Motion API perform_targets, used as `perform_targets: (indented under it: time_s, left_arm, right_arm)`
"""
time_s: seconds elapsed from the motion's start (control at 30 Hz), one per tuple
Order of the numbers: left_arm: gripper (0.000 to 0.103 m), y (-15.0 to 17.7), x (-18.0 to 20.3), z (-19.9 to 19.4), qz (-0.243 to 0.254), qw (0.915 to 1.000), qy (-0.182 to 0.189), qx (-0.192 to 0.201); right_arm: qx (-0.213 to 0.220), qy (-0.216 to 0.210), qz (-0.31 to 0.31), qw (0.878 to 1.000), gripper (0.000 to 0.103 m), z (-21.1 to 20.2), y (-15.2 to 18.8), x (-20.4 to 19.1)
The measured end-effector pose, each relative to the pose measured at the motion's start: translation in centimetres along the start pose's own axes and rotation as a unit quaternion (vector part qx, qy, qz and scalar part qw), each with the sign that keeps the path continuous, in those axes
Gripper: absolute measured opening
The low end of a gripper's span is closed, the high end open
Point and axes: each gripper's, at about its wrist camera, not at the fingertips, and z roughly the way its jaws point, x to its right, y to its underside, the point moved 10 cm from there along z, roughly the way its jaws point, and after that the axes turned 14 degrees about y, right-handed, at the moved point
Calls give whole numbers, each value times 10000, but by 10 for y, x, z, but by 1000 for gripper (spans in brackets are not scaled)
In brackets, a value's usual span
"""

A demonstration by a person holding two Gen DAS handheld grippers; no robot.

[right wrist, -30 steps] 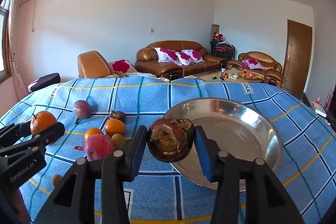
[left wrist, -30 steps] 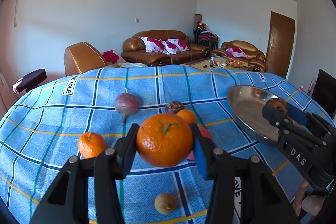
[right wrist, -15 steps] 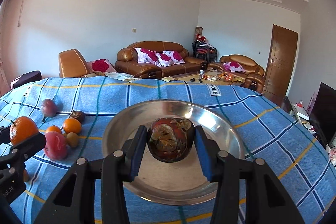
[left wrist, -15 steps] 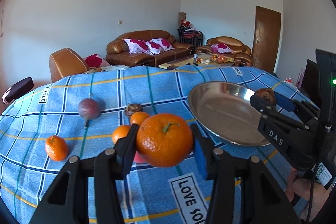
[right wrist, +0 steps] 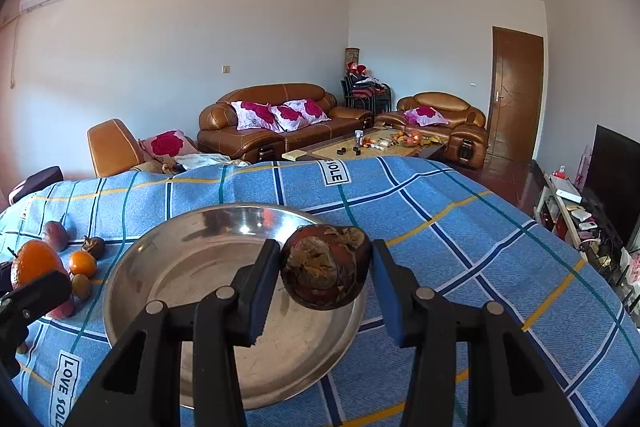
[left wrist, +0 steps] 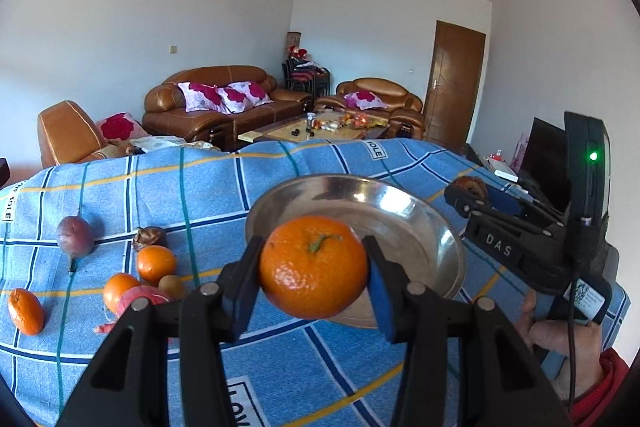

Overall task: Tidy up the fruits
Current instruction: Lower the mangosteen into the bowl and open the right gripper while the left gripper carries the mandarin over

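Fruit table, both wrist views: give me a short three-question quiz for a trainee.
1. True or false: the metal dish already holds fruit.
2. Which claw holds the orange? A) left claw B) right claw
3. Fill in: the right claw grips a dark brown ____ above the dish.

Key: 1 false; it is empty. 2 A. 3 fruit, a dried, mottled one; its kind is unclear.

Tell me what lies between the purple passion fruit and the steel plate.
In the left wrist view, only a small dark brown fruit on the blue cloth lies between the purple passion fruit and the steel plate.
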Motion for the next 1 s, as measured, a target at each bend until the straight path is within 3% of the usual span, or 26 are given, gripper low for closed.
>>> perform_targets:
  time_s: [0.2, 0.4, 1.0]
  left_arm:
    - [50, 3, -1, 42, -382, 9983, -184, -408]
    - [50, 5, 5, 70, -397, 9964, -394, -641]
    - [50, 23, -3, 78, -439, 9919, -650, -995]
  right_arm:
    - [-363, -112, 50, 9993, 48, 18, 8, 1]
    - [-538, -236, -208, 9981, 48, 27, 14, -14]
    - [-976, -447, -376, 9935, 48, 42, 26, -31]
